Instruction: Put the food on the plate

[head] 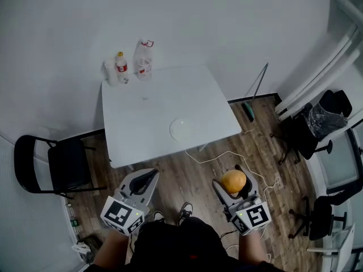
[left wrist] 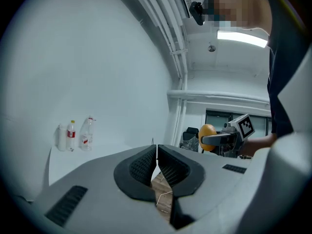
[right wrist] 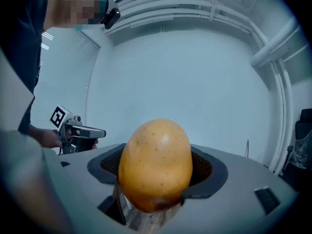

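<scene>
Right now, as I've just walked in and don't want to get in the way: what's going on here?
A person holds a gripper in each hand, standing on the wooden floor short of the white table. The right gripper is clamped on a potato; the left gripper is shut and empty. The white plate on the table has nothing on it, so the potato is not yet placed. Bottles stand at the table's far corner.

No legible text; red labels on bottles [head: 121,67] too small to read.
</scene>
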